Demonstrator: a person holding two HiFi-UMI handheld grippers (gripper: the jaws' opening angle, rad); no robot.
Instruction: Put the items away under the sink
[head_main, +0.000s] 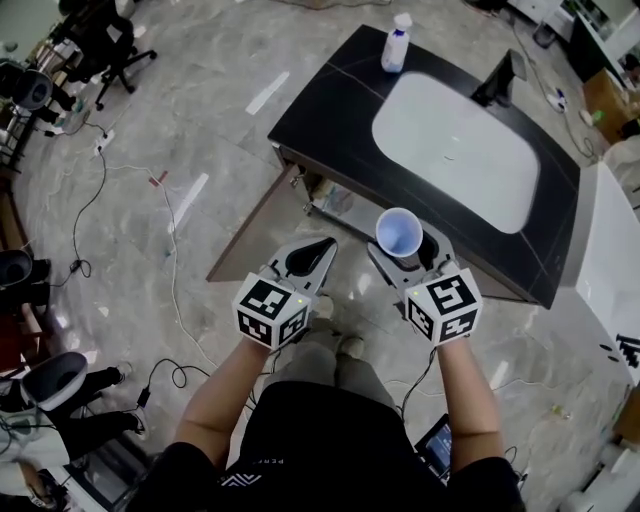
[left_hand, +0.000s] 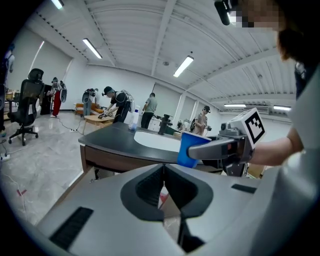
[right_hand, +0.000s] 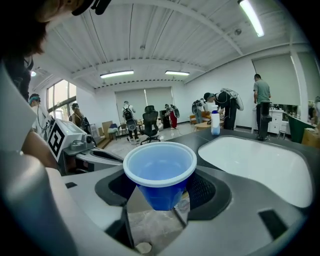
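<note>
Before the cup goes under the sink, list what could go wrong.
1. The right tool pinches the blue cup only low on its wall; it could slip or crumple.
2. Its rim stands above the tool, so it may catch the counter edge going in.
3. The open cabinet door near the left tool could get bumped.

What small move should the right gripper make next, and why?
Probably lower the right gripper toward the opening under the sink. It is shut on the upright blue cup, held up in front of the countertop, and the cabinet door stands open below.
</note>
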